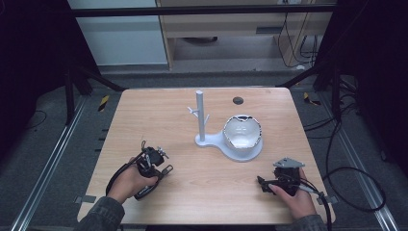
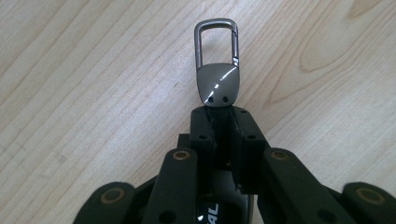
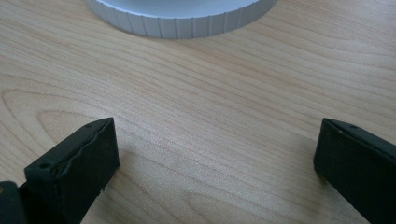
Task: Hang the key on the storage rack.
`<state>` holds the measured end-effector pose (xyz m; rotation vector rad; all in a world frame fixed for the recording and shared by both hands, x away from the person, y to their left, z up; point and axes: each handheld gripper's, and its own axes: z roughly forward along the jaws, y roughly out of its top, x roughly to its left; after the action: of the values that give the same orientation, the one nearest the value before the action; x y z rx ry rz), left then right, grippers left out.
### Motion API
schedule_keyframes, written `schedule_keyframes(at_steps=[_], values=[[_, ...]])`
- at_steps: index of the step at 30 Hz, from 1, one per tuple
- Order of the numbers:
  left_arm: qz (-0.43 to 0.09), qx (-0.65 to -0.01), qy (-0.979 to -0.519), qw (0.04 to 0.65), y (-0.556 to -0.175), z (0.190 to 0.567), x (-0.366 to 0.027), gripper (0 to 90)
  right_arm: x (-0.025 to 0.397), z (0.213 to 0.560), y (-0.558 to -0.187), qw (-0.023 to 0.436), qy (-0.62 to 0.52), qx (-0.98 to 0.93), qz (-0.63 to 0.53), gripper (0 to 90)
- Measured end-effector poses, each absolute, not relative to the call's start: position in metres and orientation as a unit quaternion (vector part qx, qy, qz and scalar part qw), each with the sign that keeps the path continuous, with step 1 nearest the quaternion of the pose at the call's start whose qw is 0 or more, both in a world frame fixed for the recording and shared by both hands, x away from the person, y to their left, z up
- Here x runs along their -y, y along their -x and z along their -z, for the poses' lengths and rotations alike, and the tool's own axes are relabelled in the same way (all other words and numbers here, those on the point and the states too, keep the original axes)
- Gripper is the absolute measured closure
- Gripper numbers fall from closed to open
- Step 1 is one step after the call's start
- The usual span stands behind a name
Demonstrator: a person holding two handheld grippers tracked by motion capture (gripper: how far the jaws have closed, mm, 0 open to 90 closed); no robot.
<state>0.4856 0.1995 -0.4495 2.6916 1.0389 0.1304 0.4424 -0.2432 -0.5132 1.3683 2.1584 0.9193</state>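
Note:
A grey metal key clip (image 2: 217, 65), a carabiner loop on a shiny tab, sticks out past my left gripper (image 2: 224, 116), whose jaws are shut on its lower end just above the wooden table. That left gripper (image 1: 162, 171) is held at the table's front left. A pale grey stand (image 1: 200, 115) with short pegs rises mid-table, and its round dish (image 1: 243, 132) has a glossy lining. My right gripper (image 1: 261, 182) rests at the front right, pointing left. Its jaws stand wide open over bare wood, with the right gripper (image 3: 215, 142) a short way from the stand's ribbed base rim (image 3: 187, 23).
The wooden table (image 1: 144, 120) has a small dark round grommet (image 1: 238, 100) near its far edge. Cables (image 1: 356, 192) trail off the right side onto the floor. Dark frame legs stand at both far corners.

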Motion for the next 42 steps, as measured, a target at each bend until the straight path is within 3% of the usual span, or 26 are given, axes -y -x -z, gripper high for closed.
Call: schedule_keyframes(at_steps=[23, 42], values=[[-0.105, -0.366, -0.887, 0.261, -0.450, 0.414, -0.239, 80.4, 0.243, 0.513, -0.442, 0.212, -0.494, -0.776, -0.330, 0.5], [-0.168, -0.357, -0.854, 0.339, -0.440, 0.388, -0.228, 80.5, 0.243, 0.513, -0.442, 0.212, -0.494, -0.776, -0.330, 0.5]])
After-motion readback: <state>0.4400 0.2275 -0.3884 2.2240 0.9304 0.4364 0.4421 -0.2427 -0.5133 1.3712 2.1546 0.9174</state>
